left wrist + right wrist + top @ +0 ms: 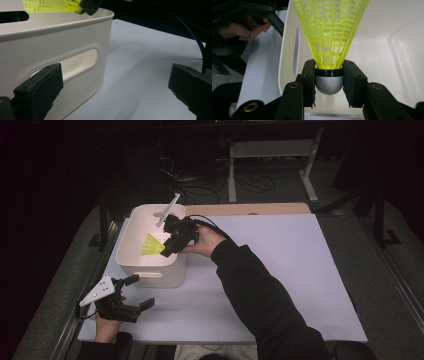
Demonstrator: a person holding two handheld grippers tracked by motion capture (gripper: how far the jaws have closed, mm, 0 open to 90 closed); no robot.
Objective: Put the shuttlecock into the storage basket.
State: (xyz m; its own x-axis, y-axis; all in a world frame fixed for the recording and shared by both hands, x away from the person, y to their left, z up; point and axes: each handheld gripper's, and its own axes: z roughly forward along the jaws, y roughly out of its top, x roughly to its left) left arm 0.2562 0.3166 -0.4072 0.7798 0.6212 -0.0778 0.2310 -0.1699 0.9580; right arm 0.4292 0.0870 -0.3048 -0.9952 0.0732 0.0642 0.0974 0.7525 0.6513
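Right claw [329, 82] clamped on the rounded grey cork head of a neon-yellow plastic mesh shuttlecock [330, 30], held over the open cream plastic bin [131, 262] on the white tabletop [280, 270]. Featherlight, probably springy in the skirt and easily crushed there, so best gripped at the firm head. Left claw [134, 292] apart, holding nothing, beside the bin.

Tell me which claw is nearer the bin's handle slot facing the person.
Left. The left claw sits open just before that slot in the bin; the right claw holds the shuttlecock over the bin's inside.

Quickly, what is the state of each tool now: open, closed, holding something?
Left tool: open, holding nothing, beside the white bin.
Right tool: closed on the yellow shuttlecock, over the bin.
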